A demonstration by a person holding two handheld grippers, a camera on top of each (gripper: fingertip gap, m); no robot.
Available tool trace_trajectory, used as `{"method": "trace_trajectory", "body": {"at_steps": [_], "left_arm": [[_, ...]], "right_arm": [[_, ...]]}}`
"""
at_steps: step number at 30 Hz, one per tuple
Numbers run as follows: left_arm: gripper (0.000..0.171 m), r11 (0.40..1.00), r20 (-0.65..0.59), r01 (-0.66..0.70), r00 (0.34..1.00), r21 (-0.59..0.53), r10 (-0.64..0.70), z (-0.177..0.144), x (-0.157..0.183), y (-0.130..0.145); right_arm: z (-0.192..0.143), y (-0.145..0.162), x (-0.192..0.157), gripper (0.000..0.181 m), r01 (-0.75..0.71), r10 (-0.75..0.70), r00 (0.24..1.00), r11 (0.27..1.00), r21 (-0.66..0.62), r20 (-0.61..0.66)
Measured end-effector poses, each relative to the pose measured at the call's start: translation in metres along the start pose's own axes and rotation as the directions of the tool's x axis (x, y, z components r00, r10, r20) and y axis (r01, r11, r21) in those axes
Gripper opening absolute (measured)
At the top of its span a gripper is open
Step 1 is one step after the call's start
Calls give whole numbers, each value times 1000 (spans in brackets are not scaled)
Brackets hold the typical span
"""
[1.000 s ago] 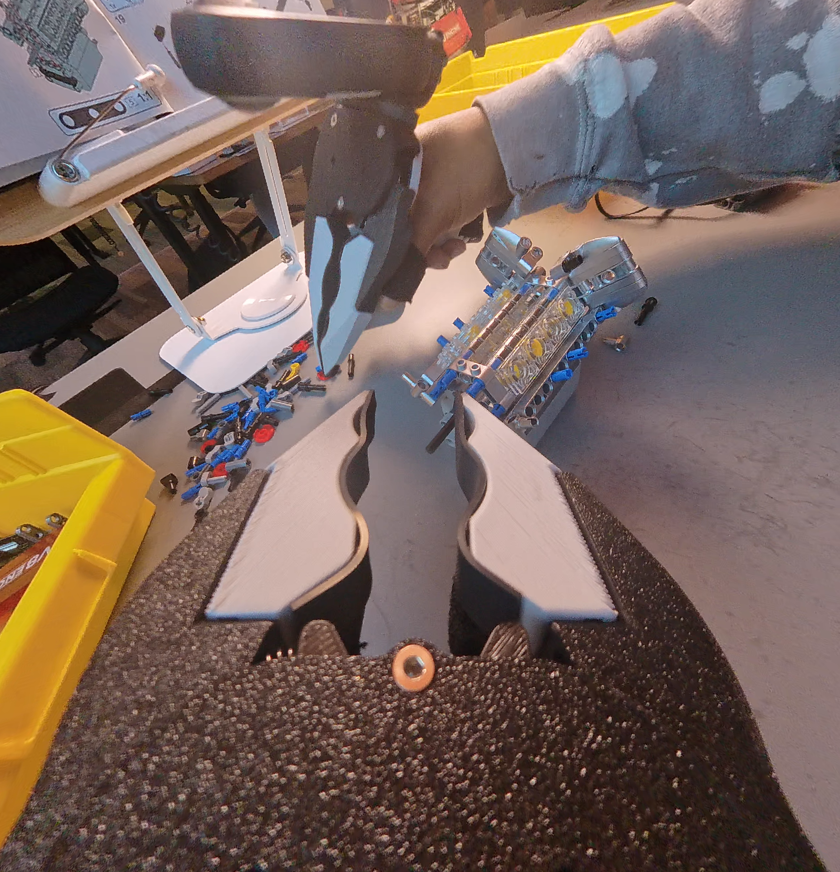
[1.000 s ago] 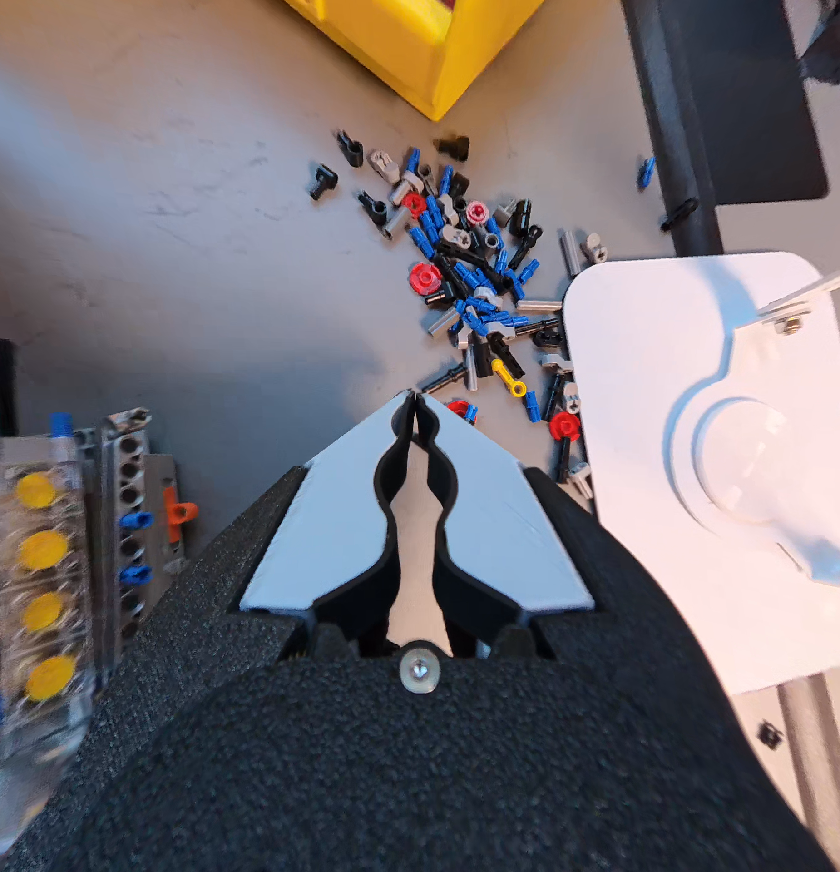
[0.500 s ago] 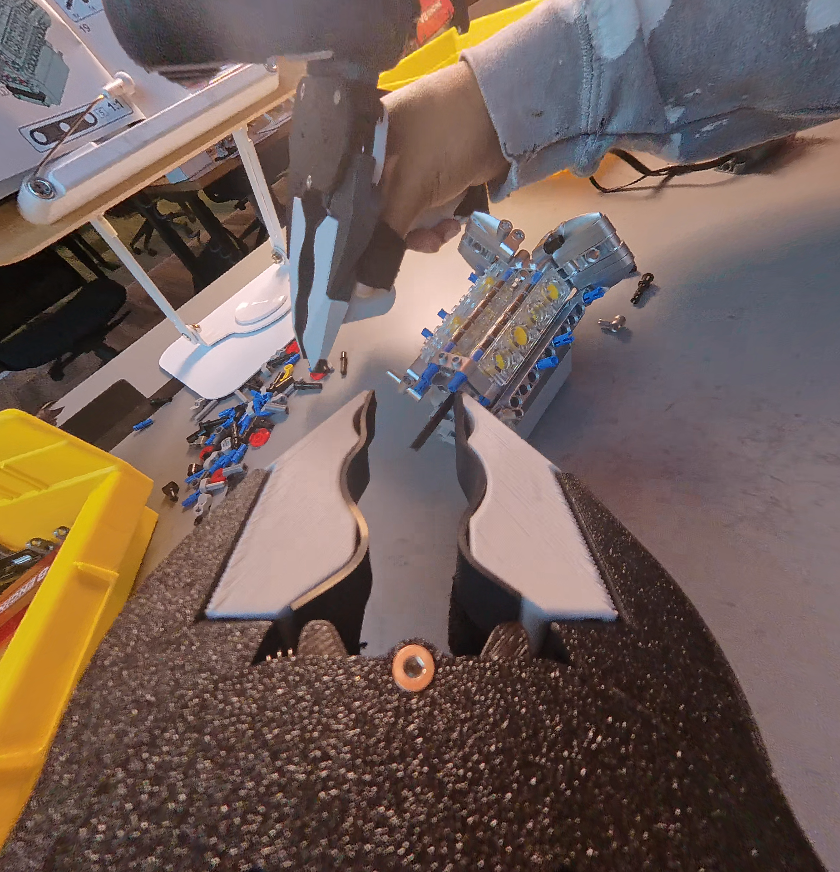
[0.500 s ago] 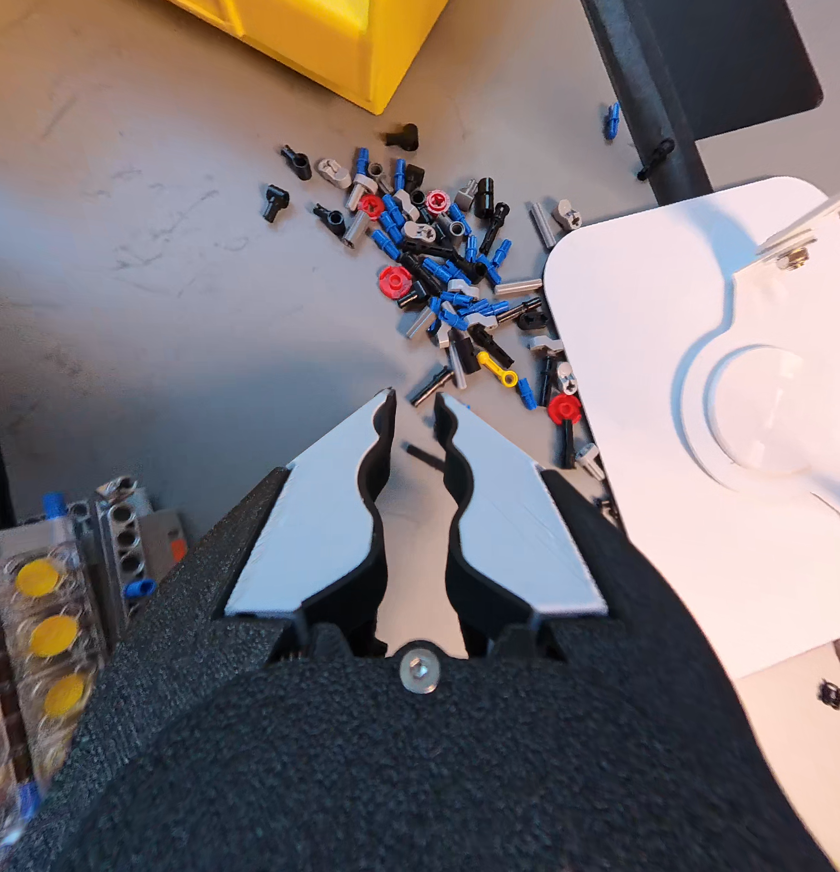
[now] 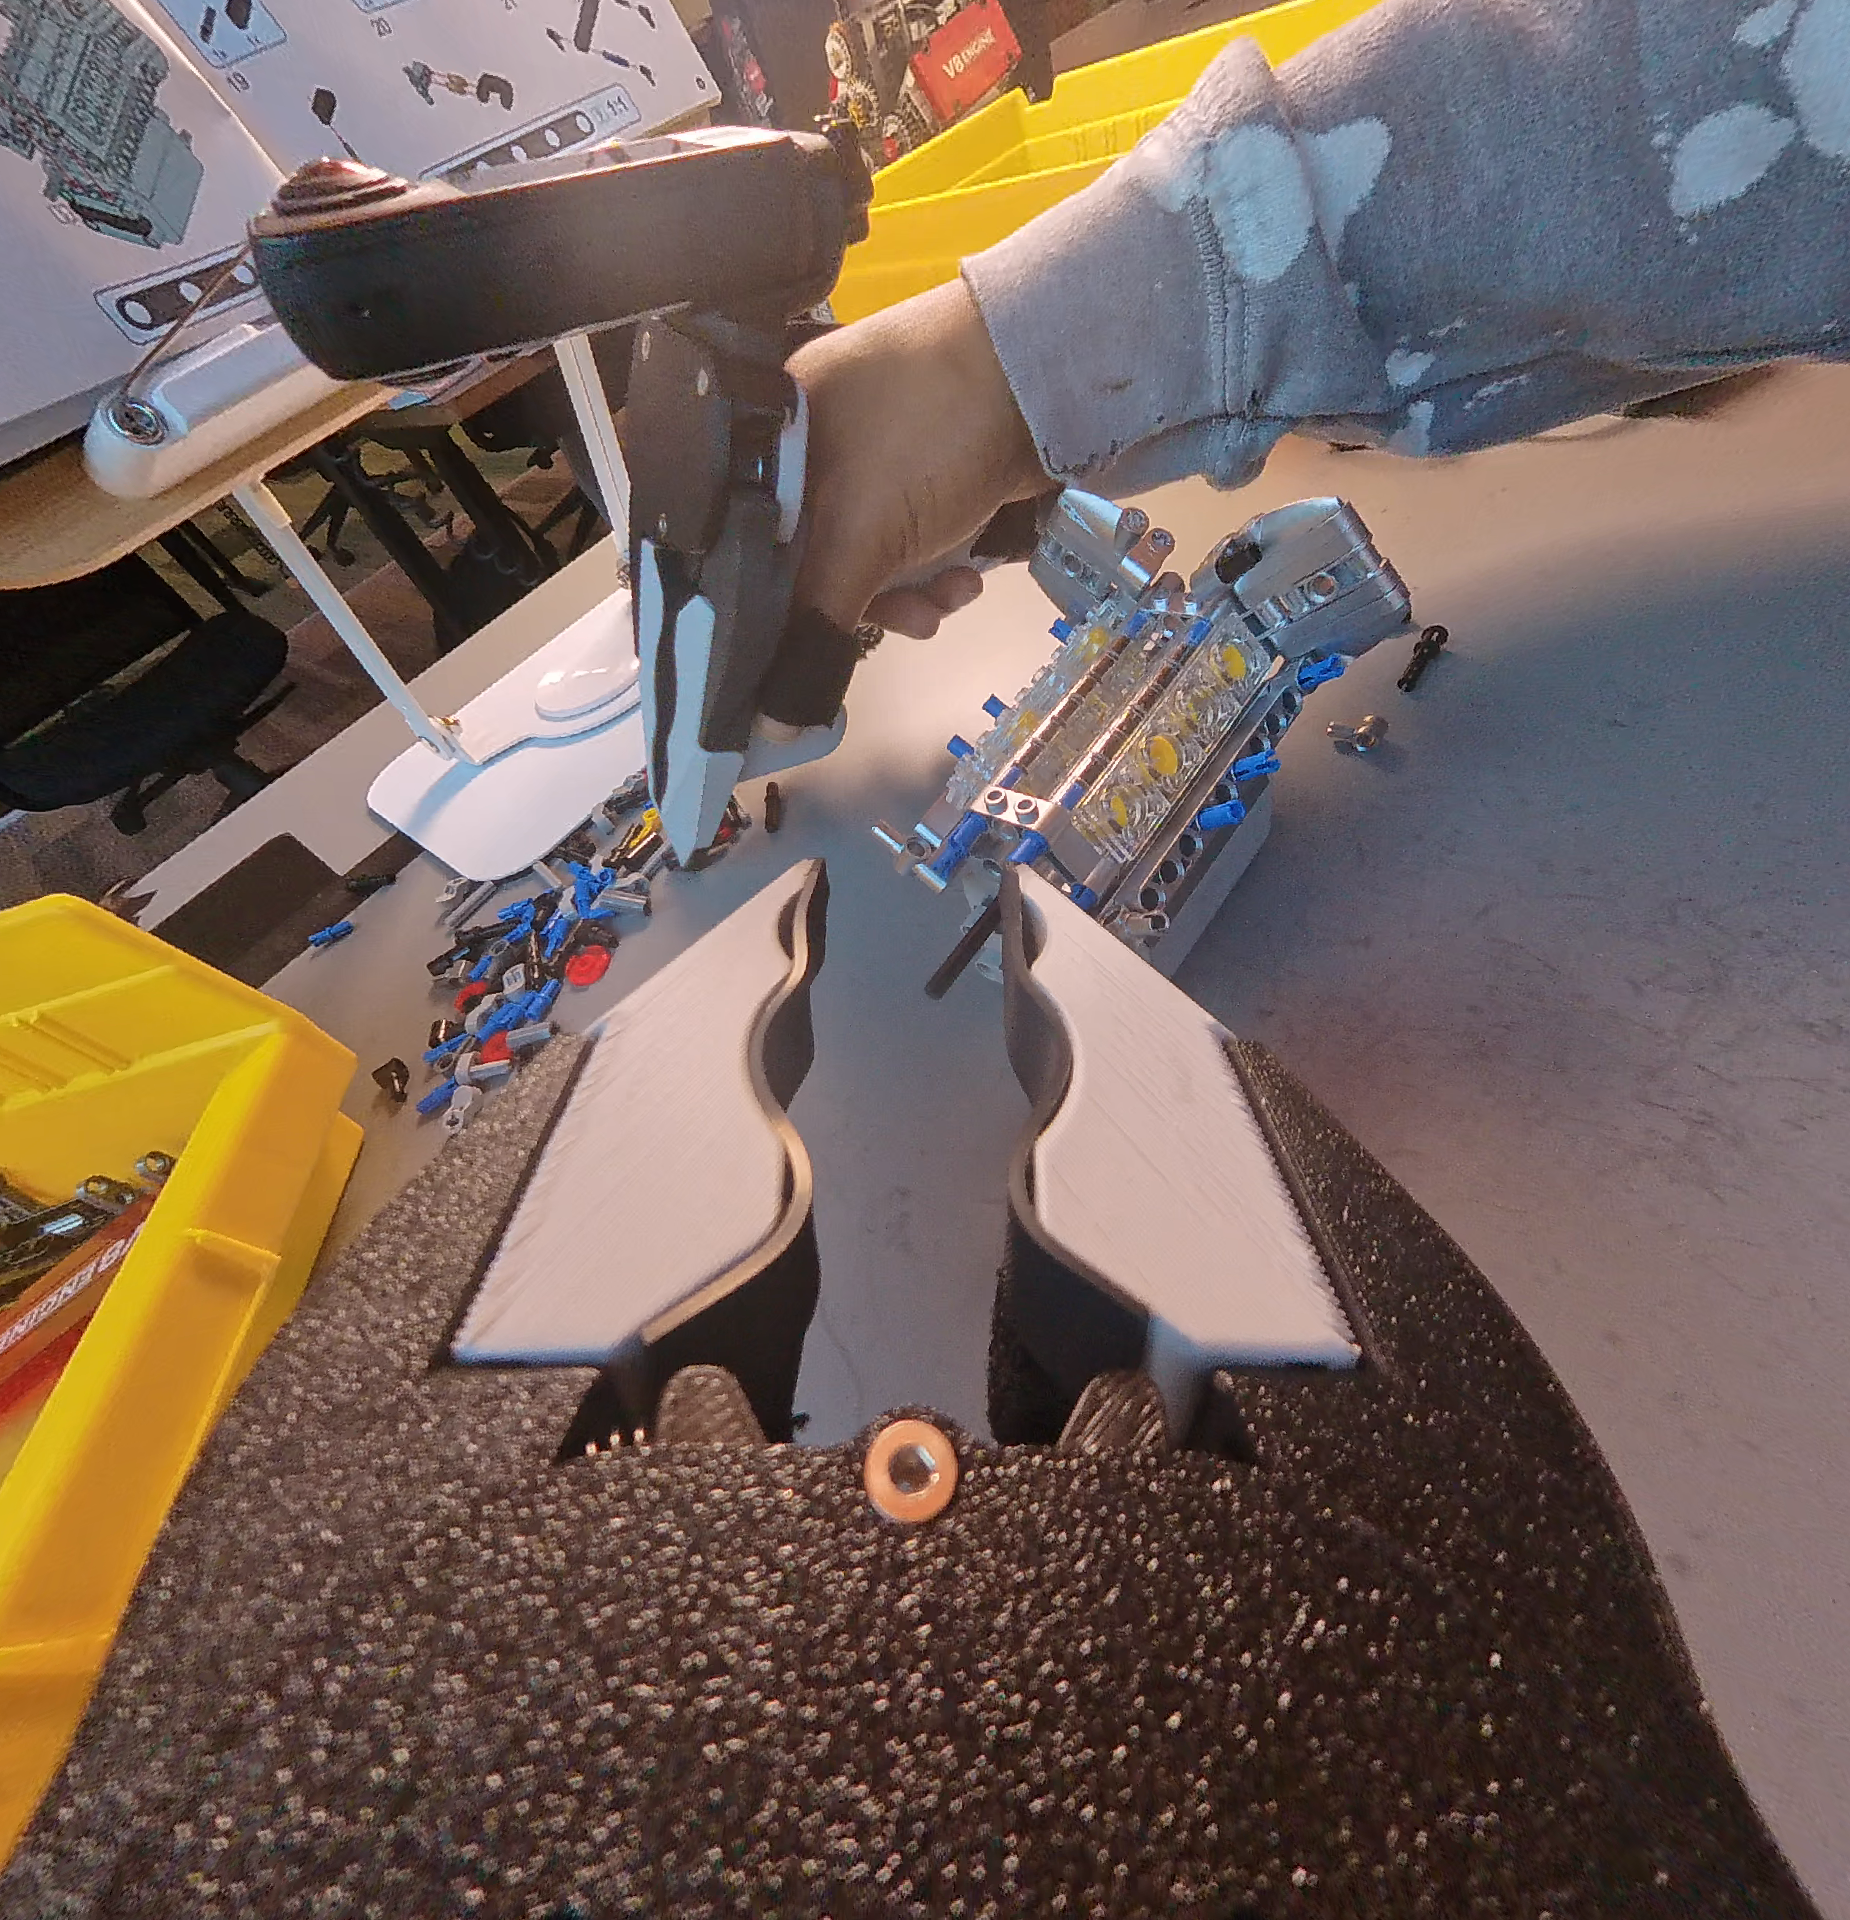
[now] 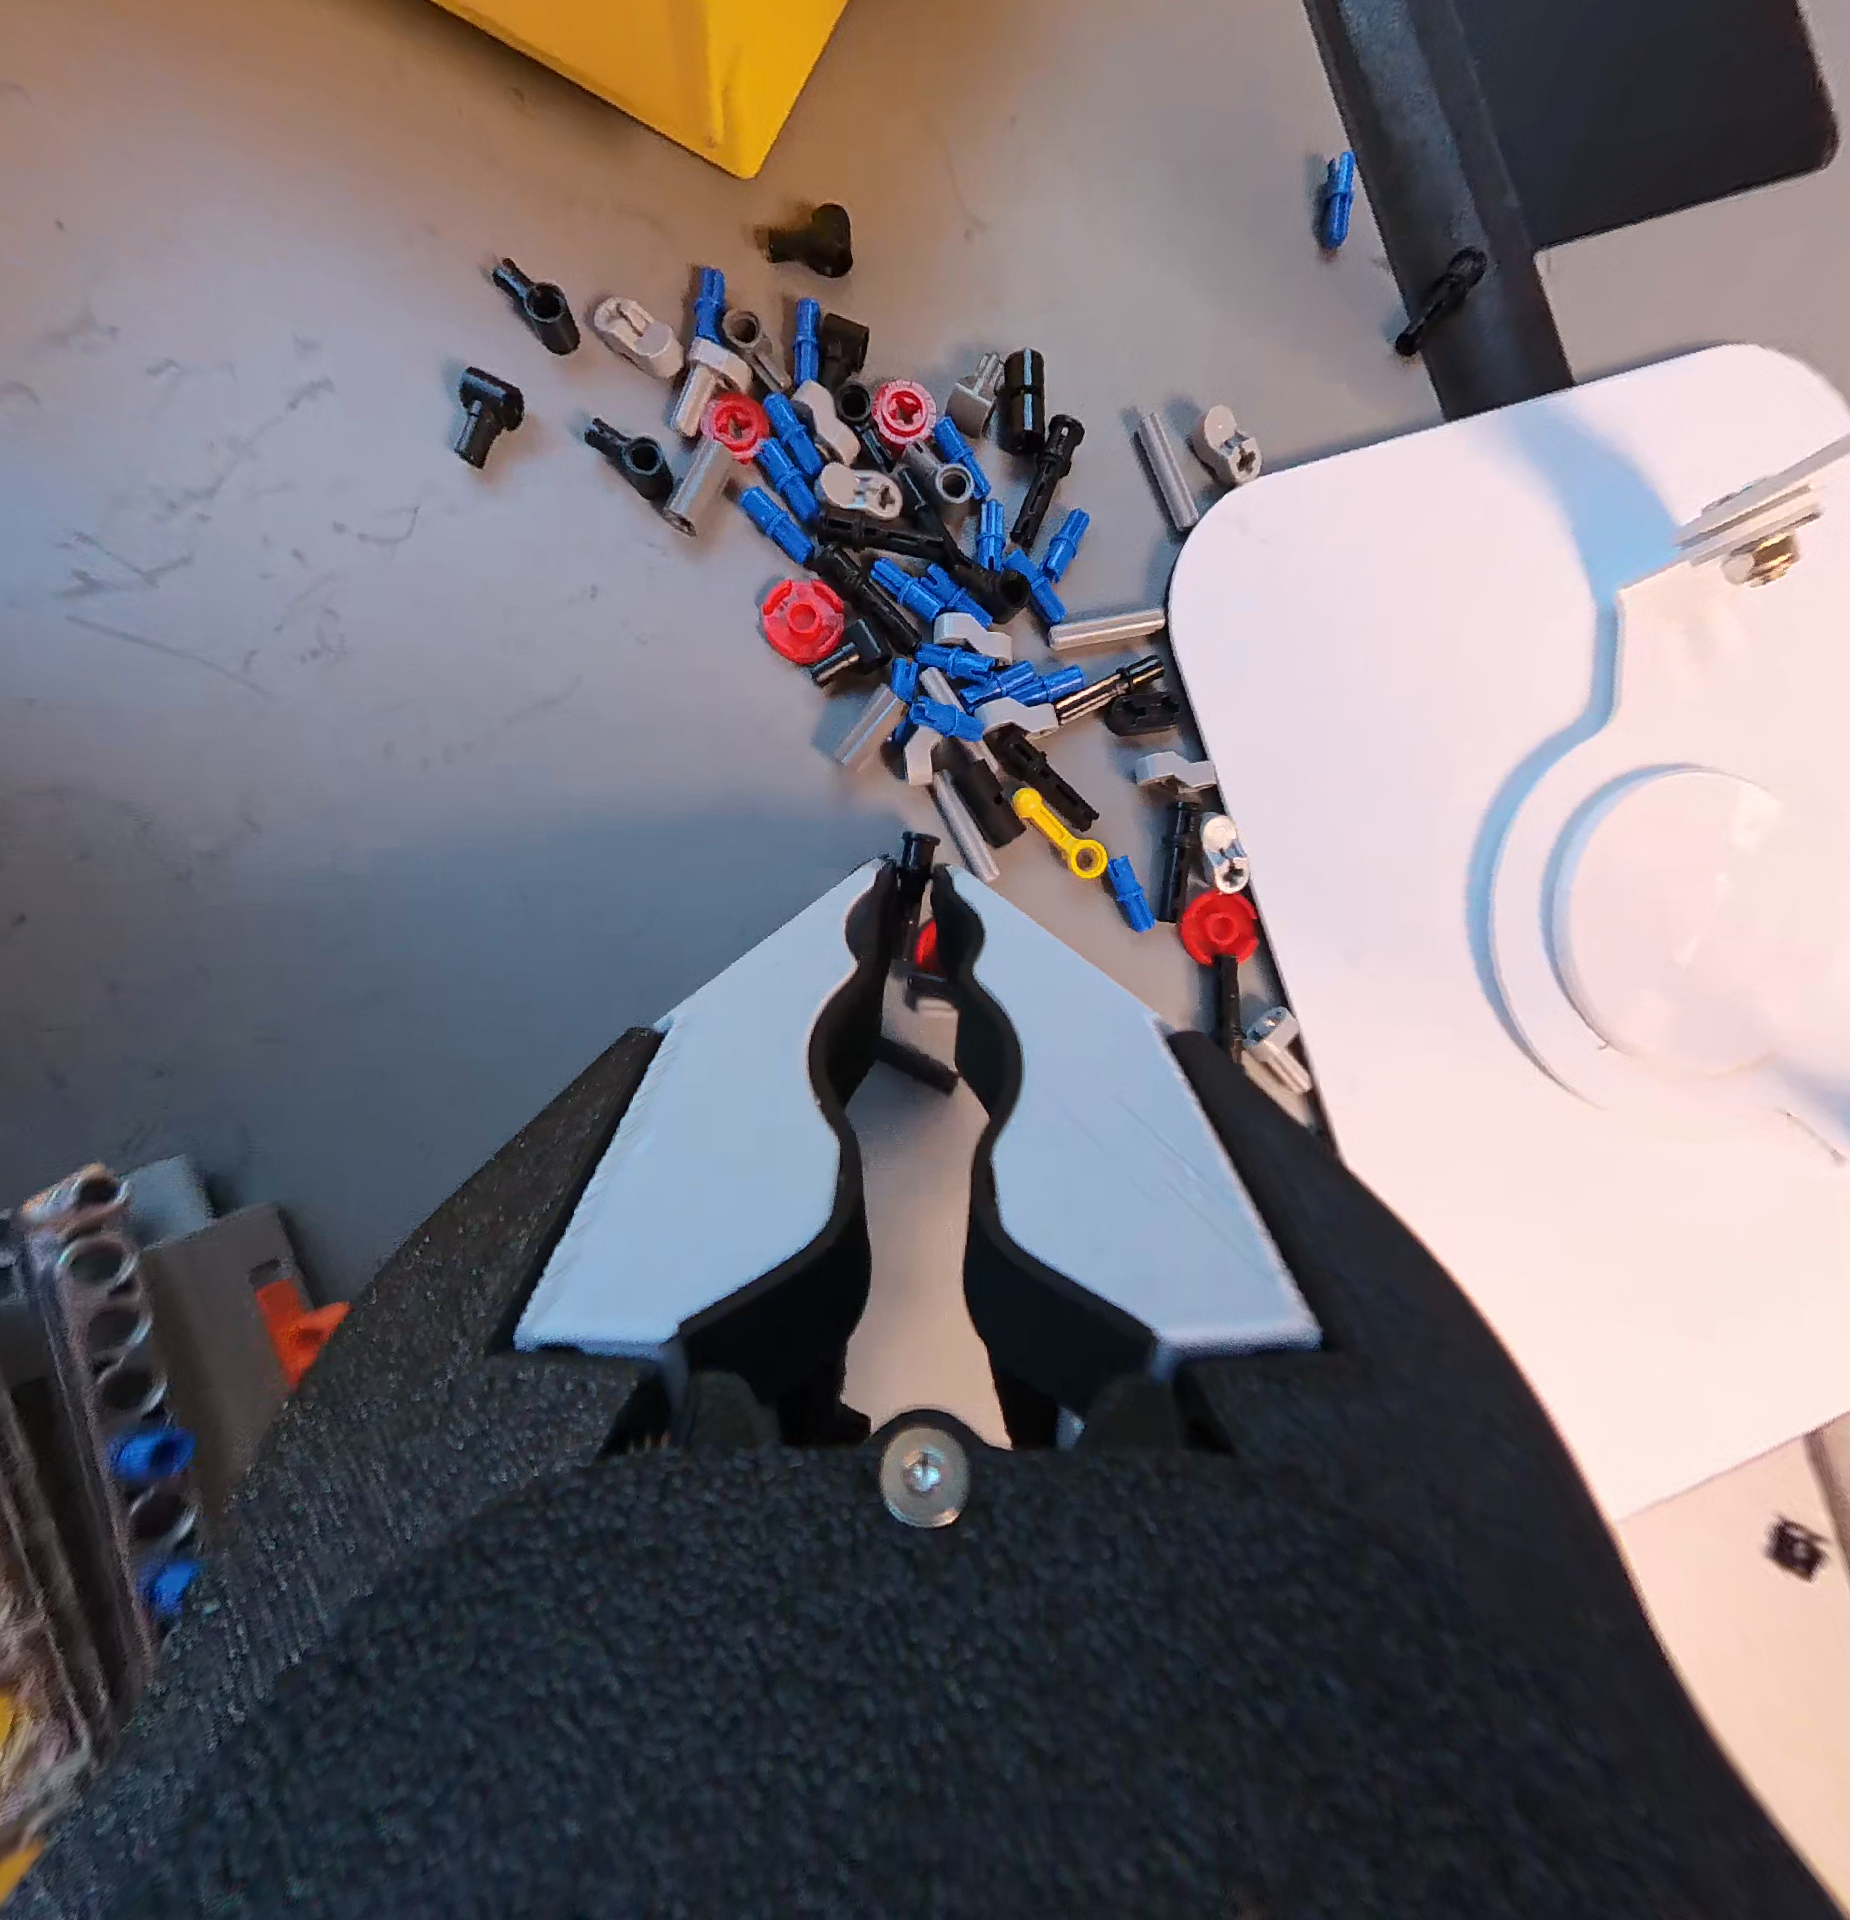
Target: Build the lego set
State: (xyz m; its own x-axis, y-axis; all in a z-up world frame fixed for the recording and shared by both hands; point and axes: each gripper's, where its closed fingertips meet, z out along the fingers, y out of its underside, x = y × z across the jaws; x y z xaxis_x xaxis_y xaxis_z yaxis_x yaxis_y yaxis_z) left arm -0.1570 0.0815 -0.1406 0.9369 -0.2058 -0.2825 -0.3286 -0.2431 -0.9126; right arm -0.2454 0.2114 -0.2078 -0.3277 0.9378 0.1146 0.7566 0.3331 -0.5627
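the right gripper [image 6: 913,883] has its fingers pinched almost together on a small black pin [image 6: 910,868], whose tip sticks out just past the fingertips; it hangs low over the near edge of a scatter of small parts [image 6: 900,582] in blue, black, grey and red on the grey worktop [image 6: 277,623]; a yellow piece [image 6: 1061,840] lies just to the right of the fingertips, and a red round piece [image 6: 1219,928] sits further right against the white lamp base [image 6: 1472,831]; a corner of a yellow bin [image 6: 692,73] shows at the top, well apart from the gripper; a grey beam with round holes, part of a built model [image 6: 100,1351], stands at the lower left; in the left wrist view a hand [image 5: 900,488] in a pale grey sleeve [image 5: 1420,260] holds this gripper pointing down at the pile.

the left gripper [image 5: 916,894] is spread wide and holds nothing; it hangs above bare worktop, with the built model [image 5: 1129,748], clear blocks with yellow discs and blue pins along its sides, just beyond its right finger; a thin black rod [image 5: 957,961] slants out from the model's base near that fingertip, and whether they touch cannot be told; a yellow bin [image 5: 121,1143] holding some dark parts sits at the left; printed instruction sheets [image 5: 277,114] stand behind the white lamp arm [image 5: 246,374].
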Motion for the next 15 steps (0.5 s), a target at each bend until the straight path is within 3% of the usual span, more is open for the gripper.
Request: {"method": "trace_trajectory", "body": {"at_steps": [4, 7, 11, 15], "left_arm": [[31, 1000, 2, 2, 1000, 10, -2, -2, -1, -3], [31, 1000, -3, 8, 1000, 19, -8, -2, 0, -6], [31, 999, -14, 16, 1000, 28, -15, -3, 3, -8], [31, 999, -33, 15, 999, 40, -13, -2, 8, -10]], "right_arm": [[-63, -24, -12, 6, 73, -75, 997, 973, 218, -1], [-125, -15, -25, 6, 116, -103, 993, 946, 302, -59], [-169, 48, -67, 6, 140, -136, 990, 959, 245, -32], [-171, 112, -128, 5, 167, -181, 981, 970, 180, 66]]}}
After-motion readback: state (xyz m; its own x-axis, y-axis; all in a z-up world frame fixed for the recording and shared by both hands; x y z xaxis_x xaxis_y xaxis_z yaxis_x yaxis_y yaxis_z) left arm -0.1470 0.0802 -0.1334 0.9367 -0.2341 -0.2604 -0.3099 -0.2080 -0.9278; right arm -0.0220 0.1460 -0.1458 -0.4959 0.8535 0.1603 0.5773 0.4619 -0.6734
